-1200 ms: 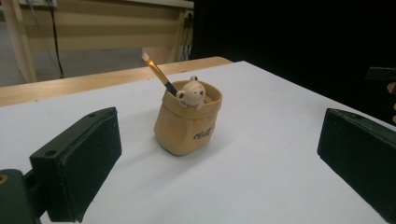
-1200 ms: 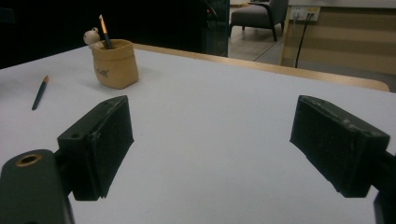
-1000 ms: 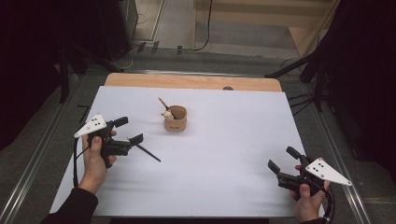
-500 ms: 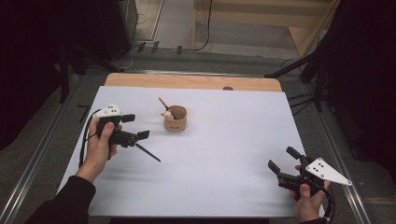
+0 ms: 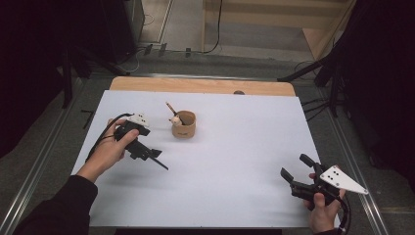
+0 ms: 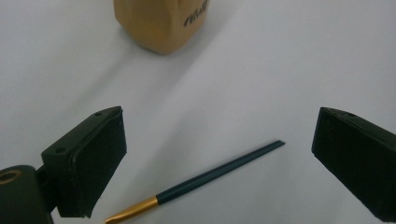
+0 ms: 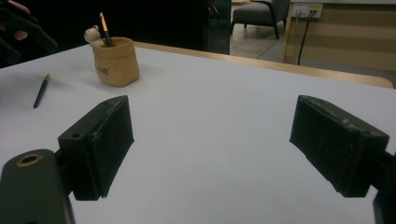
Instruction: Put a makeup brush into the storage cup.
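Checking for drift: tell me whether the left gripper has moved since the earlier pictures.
Yes. The left gripper has moved toward the brown cup, over the brush.

Dim room, grey floor point(image 5: 44, 161), chair point(image 7: 259, 14) beyond white-topped table point(image 5: 244, 147).

One tan pot point(image 5: 184, 126), two brushes, one lying on the table point(image 6: 201, 180), one standing in the pot point(image 7: 105, 29), two tongs
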Action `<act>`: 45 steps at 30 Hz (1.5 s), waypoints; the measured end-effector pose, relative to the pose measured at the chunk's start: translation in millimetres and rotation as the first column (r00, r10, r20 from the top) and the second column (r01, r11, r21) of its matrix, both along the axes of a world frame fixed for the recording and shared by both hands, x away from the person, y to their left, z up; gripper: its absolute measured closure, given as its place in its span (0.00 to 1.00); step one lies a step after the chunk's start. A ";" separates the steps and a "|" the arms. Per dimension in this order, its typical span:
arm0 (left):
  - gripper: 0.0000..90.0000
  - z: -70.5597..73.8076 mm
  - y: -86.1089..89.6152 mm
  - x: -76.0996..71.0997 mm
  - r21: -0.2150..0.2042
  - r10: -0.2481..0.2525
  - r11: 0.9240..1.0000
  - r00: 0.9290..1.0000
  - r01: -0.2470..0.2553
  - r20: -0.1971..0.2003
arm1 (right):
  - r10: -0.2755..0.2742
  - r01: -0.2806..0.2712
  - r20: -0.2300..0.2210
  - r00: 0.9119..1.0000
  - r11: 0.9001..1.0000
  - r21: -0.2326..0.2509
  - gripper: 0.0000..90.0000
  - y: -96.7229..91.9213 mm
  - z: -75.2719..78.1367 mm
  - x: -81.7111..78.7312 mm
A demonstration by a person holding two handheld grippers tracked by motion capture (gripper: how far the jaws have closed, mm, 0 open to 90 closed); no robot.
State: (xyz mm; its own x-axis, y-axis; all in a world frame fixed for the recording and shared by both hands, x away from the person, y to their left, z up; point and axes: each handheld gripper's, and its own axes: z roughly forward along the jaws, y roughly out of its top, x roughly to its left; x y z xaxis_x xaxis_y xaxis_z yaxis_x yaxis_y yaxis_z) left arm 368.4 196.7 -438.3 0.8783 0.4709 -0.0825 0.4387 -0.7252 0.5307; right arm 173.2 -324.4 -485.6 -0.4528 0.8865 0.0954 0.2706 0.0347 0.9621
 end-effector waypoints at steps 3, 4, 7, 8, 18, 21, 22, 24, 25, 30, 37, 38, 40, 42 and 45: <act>0.04 -7.0 -0.4 1.8 0.053 -0.006 0.999 1.000 0.007 -0.014 | 0.000 0.000 -0.001 1.000 1.000 0.003 0.15 -0.4 -0.3 0.1; 0.04 -8.9 -0.5 2.0 0.067 -0.010 0.998 1.000 0.011 -0.016 | 0.001 -0.001 -0.002 1.000 1.000 0.002 0.15 -0.4 -0.4 0.0; 0.04 -15.5 -1.2 1.9 0.128 -0.016 0.992 1.000 0.019 -0.021 | 0.001 -0.001 -0.003 1.000 1.000 0.002 0.15 0.0 -0.5 0.0; 0.04 -17.5 -1.4 1.9 0.145 -0.016 0.989 1.000 0.019 -0.021 | 0.002 -0.002 -0.004 1.000 1.000 0.002 0.15 0.1 -0.5 0.1; 0.07 -30.9 -6.8 -0.2 0.242 -0.042 0.969 0.999 0.049 -0.033 | 0.010 -0.010 -0.009 1.000 1.000 0.000 0.15 1.9 -1.3 1.5; 0.07 -33.1 -7.5 -0.2 0.263 -0.052 0.963 0.998 0.060 -0.036 | 0.011 -0.011 -0.012 1.000 1.000 0.000 0.15 1.9 -1.4 1.4; 0.07 -33.5 -7.7 -0.7 0.268 -0.049 0.962 0.998 0.056 -0.033 | 0.011 -0.011 -0.012 1.000 1.000 0.001 0.15 1.8 -1.5 1.4; 0.07 -34.3 -7.8 -0.7 0.274 -0.055 0.959 0.998 0.065 -0.041 | 0.011 -0.011 -0.013 1.000 1.000 0.002 0.15 1.5 -1.6 1.4; 0.07 -34.5 -7.9 -0.8 0.275 -0.055 0.959 0.997 0.065 -0.044 | 0.010 -0.010 -0.013 1.000 1.000 0.003 0.15 1.4 -1.6 1.4; 0.07 -38.4 -10.2 -2.6 0.306 -0.058 0.950 0.998 0.066 -0.035 | 0.010 -0.010 -0.014 1.000 1.000 0.004 0.15 1.1 -1.6 1.4; 0.09 -40.9 -11.8 -5.9 0.305 -0.046 0.951 0.998 0.055 -0.035 | 0.009 -0.009 -0.017 1.000 1.000 0.007 0.15 0.7 -2.0 1.7; 0.10 -40.7 -11.6 -6.6 0.301 -0.041 0.953 0.999 0.049 -0.033 | 0.009 -0.009 -0.017 1.000 1.000 0.008 0.15 0.6 -2.0 1.7; 0.18 -38.0 -10.5 -7.9 0.286 -0.037 0.957 0.999 0.045 -0.031 | 0.009 -0.009 -0.017 1.000 1.000 0.008 0.15 0.5 -1.9 1.8; 0.45 -32.2 -7.8 -8.0 0.270 -0.041 0.962 0.999 0.045 -0.021 | 0.006 -0.006 -0.019 1.000 1.000 0.008 0.15 0.4 -2.0 1.8; 0.81 -31.2 -7.3 -10.5 0.278 -0.065 0.958 0.998 0.068 -0.020 | 0.001 -0.001 -0.023 1.000 1.000 0.008 0.15 0.5 -2.0 2.1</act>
